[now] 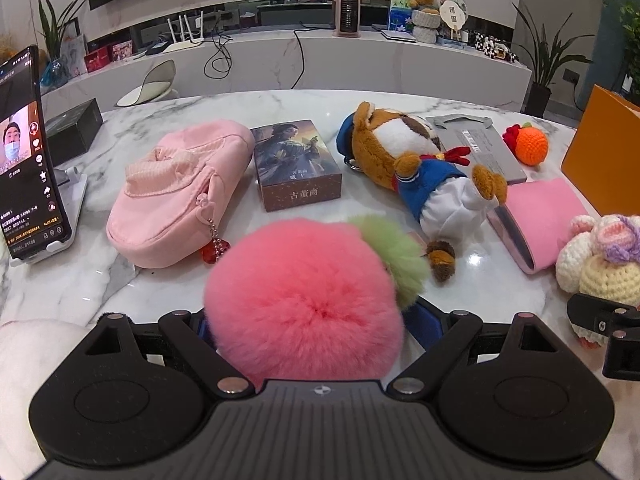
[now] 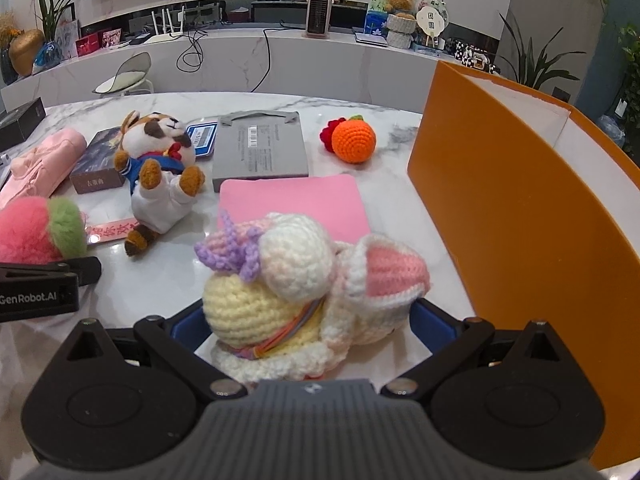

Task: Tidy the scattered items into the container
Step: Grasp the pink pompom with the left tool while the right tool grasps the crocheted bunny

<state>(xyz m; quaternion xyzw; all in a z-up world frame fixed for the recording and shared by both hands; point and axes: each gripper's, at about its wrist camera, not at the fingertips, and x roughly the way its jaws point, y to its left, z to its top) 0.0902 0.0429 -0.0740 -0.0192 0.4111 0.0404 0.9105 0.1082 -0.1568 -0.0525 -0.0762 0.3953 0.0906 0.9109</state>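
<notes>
Sitting between the blue pads of the left gripper (image 1: 304,320), the pink pompom (image 1: 304,300) with its green tuft fills the gap, so the jaws look clenched on it, though the pads are mostly hidden by fur and firm contact is a judgement; the right gripper (image 2: 312,320) likewise has the crocheted doll (image 2: 304,280) between its jaws, the pads against the doll's sides, so it appears grasped.

Both toys seem low over the marble worktop (image 1: 160,288); whether they rest on it or are just lifted cannot be told.

Ahead of the left jaws lie the card box (image 1: 298,164) and, ahead and to the left, the pink pouch (image 1: 172,200); ahead and to the right sprawls the plush raccoon (image 1: 424,168); beyond the right jaws lie the pink pad (image 2: 296,204), the grey box (image 2: 260,148) and the crocheted orange (image 2: 354,140).

The orange container (image 2: 500,208) stands just to the right of the right jaws, its wall rising well above them.

The step in hand looks like pick-up of two items at once, with most of the tidying left; the next move calls for lifting each toy over the tall wall before letting go, the right gripper first since it is nearer, the left crossing behind without brushing the raccoon.
</notes>
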